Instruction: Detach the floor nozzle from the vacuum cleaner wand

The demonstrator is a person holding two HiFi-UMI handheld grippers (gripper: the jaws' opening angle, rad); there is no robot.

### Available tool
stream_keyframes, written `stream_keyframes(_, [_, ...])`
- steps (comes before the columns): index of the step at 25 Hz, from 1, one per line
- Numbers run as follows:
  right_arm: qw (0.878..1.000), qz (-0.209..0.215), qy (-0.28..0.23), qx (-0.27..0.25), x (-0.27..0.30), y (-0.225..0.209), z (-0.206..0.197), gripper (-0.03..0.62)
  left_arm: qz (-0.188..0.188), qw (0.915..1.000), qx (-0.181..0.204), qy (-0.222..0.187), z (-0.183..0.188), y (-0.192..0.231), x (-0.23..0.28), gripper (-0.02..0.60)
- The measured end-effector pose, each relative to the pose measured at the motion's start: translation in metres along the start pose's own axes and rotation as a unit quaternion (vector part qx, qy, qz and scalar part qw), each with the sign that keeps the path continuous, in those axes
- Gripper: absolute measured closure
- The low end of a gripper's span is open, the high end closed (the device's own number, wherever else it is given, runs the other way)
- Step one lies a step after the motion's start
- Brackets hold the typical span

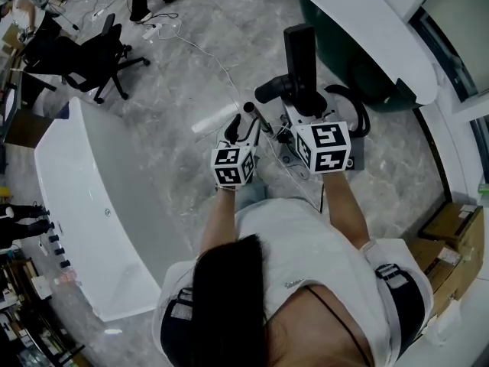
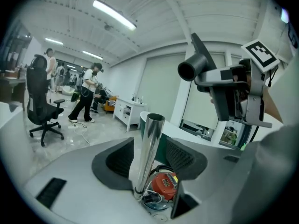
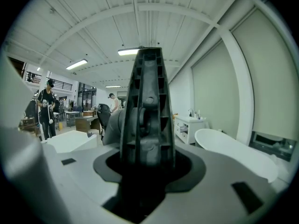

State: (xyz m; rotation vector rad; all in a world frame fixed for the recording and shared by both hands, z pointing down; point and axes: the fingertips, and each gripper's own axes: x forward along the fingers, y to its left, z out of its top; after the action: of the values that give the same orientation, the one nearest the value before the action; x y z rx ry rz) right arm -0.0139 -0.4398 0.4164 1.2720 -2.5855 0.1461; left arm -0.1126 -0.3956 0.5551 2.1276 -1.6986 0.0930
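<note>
In the left gripper view the chrome wand (image 2: 148,150) stands upright, and its bare open top sits between the jaws of my left gripper (image 2: 149,158). A thin gap shows on each side, so the gripper is open. Far below are a red part (image 2: 163,183) and cables. My right gripper (image 3: 148,167) is shut on the black floor nozzle (image 3: 147,111), whose ribbed body fills the space between its jaws. From above, the nozzle (image 1: 299,52) is lifted off the wand (image 1: 256,121), its round neck (image 1: 271,90) pointing left. My left gripper (image 1: 237,127) is beside the wand's top.
A white bathtub (image 1: 92,205) lies at the left and another white tub (image 1: 367,29) at the upper right. A black office chair (image 1: 92,60) and a floor cable (image 1: 206,52) are further off. Cardboard boxes (image 1: 458,235) stand at the right. People stand in the background (image 2: 88,94).
</note>
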Motion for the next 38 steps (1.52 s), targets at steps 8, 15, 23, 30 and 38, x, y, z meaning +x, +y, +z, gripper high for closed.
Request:
stream_keyframes(8, [1.0,-0.006,0.006,-0.001,-0.014,-0.001,-0.01,0.379,-0.004,0.9995,-0.006,-0.032,0.018,-0.014,-0.023,0.342])
stream_keyframes(15, [1.0,-0.015,0.009,0.008,-0.031,-0.005,-0.02,0.379,-0.011,0.9986,-0.005,-0.05,0.029,-0.037,-0.042,0.337])
stream_keyframes(23, [1.0,-0.023,0.017,-0.012,-0.053,-0.007,-0.042,0.379,-0.025,0.9979,-0.005,-0.06,0.032,-0.072,-0.058,0.339])
stream_keyframes(30, [0.999,-0.034,0.012,-0.015,-0.071,-0.016,-0.047,0.379,-0.014,0.9969,-0.009,-0.076,0.046,-0.098,-0.066,0.346])
stream_keyframes(38, [0.999,-0.032,0.023,-0.01,-0.092,-0.027,-0.065,0.379,0.007,0.9953,-0.019,-0.095,0.05,-0.117,-0.075,0.446])
